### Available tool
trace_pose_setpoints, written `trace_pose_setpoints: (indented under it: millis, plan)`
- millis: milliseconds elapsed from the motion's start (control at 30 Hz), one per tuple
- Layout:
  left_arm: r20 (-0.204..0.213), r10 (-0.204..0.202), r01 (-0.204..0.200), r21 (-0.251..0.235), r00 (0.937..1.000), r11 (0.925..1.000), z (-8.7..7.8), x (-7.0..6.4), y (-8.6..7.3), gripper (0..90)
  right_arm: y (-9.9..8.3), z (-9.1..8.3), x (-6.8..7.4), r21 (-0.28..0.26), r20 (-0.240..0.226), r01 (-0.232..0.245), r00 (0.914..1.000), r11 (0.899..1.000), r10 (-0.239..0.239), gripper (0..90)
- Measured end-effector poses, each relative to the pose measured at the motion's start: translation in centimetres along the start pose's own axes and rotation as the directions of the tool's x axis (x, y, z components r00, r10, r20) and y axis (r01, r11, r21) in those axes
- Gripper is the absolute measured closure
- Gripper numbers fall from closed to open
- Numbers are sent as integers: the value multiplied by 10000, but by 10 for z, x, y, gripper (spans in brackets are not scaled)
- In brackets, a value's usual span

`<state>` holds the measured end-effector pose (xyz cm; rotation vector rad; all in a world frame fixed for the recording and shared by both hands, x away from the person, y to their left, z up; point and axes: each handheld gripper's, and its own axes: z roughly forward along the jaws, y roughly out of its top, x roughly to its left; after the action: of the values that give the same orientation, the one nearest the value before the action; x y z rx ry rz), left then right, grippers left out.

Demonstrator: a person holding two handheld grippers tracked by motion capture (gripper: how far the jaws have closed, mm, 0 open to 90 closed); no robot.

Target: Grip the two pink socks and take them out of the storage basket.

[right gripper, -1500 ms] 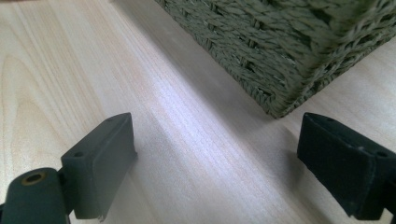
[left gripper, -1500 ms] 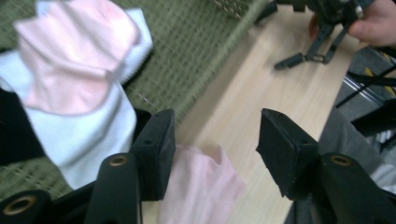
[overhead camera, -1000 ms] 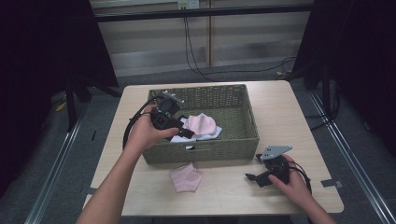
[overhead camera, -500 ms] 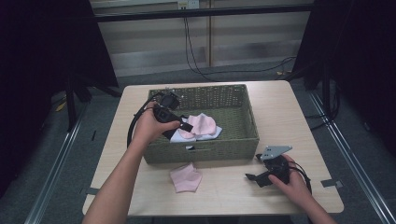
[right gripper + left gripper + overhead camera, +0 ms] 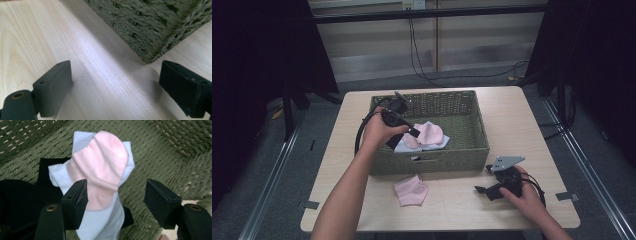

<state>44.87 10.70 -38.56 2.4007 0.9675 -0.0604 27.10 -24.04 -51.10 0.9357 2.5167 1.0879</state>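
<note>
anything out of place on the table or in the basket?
One pink sock lies on the table in front of the basket, outside it, while the other socks sit in a loose pile inside. The left gripper hangs open over that pile. Nothing looks spilled or damaged.

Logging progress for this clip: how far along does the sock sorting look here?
Partly done, apparently. Pink and white socks already lie in the green basket. In hand: nothing; the left tongs hover open over that pile, and the right tongs rest open on the table. Left: one pink sock lies on the table in front of the basket.
</note>
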Motion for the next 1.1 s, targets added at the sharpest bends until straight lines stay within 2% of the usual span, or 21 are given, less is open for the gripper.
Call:
trace_pose_setpoints:
  millis: [300,400,600,967,1100]
  plan:
    - [11,-316,316,-185,9995,9993,9,4,5,352,0,0,0,1,-7,-9,10000,10000,9,106]
    - [12,-253,254,-100,9997,9996,14,6,8,352,0,0,0,3,-12,-9,10000,10000,9,106]
    - [-63,-513,513,81,9987,9986,27,8,13,353,0,0,0,-1,-3,-3,10000,10000,3,106]
    - [-147,-735,740,364,9972,9966,49,14,19,363,0,0,0,-45,-4,47,10000,10000,-47,106]
    - [-320,-793,806,386,9963,9960,57,14,21,367,0,0,0,-32,-55,17,10000,10000,-17,106]
